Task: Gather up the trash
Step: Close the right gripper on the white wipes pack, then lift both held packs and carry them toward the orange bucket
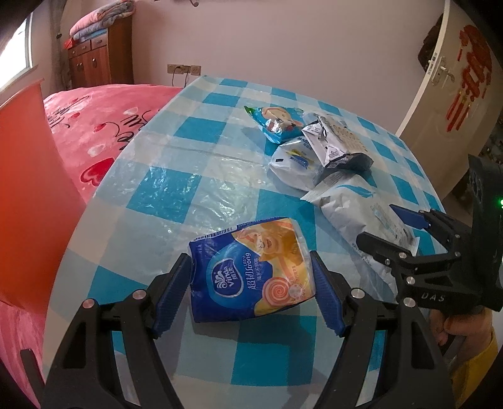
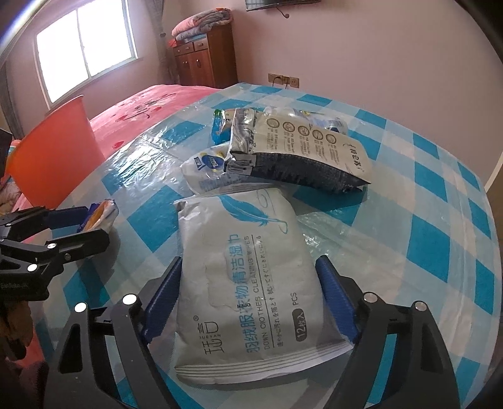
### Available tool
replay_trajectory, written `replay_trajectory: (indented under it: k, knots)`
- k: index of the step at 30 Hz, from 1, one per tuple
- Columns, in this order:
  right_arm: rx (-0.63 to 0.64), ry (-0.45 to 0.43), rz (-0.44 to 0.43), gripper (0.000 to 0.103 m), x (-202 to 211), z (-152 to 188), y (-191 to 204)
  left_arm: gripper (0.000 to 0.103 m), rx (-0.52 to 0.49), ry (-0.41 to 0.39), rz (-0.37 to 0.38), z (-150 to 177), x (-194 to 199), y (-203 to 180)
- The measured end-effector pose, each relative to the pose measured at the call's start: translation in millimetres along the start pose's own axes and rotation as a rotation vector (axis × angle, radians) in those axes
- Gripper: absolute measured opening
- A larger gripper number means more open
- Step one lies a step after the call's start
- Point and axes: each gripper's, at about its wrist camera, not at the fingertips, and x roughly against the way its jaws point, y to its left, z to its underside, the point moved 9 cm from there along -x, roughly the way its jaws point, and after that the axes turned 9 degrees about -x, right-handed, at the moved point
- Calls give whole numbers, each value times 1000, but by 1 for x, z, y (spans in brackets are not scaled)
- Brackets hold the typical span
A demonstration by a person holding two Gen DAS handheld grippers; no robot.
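Left tool (image 1: 251, 277) is clamped on the blue/orange tissue pack (image 1: 248, 270), w/ both pads touching its sides. Right tool (image 2: 248, 299) straddles the white wipes pack (image 2: 248, 283) just beside the tissue pack on the checkered worktop (image 1: 176, 188); can't tell if its pads press. Orange bin (image 1: 28, 204) stands left of the tissue pack.

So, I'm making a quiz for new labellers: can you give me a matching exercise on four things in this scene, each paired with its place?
Things:
1. blue tissue pack
2. white wipes pack
3. orange bin
4. folded blankets

Places:
A. on top of the wooden cabinet
B. between the right gripper's fingers
C. beside the table's edge, by the pink bed
D. between the left gripper's fingers

Pairs: 1-D, 2-B, 3-C, 4-A
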Motion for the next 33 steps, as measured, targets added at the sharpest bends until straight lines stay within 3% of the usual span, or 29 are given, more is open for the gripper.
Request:
replay_trajectory:
  k: [20, 33]
  knots:
    - [-105, -51, 60, 78, 21, 12, -7, 74, -60, -67, 57, 9, 14, -2]
    - [-237, -75, -13, 78, 46, 9, 2, 74, -82, -134, 78, 8, 37, 0]
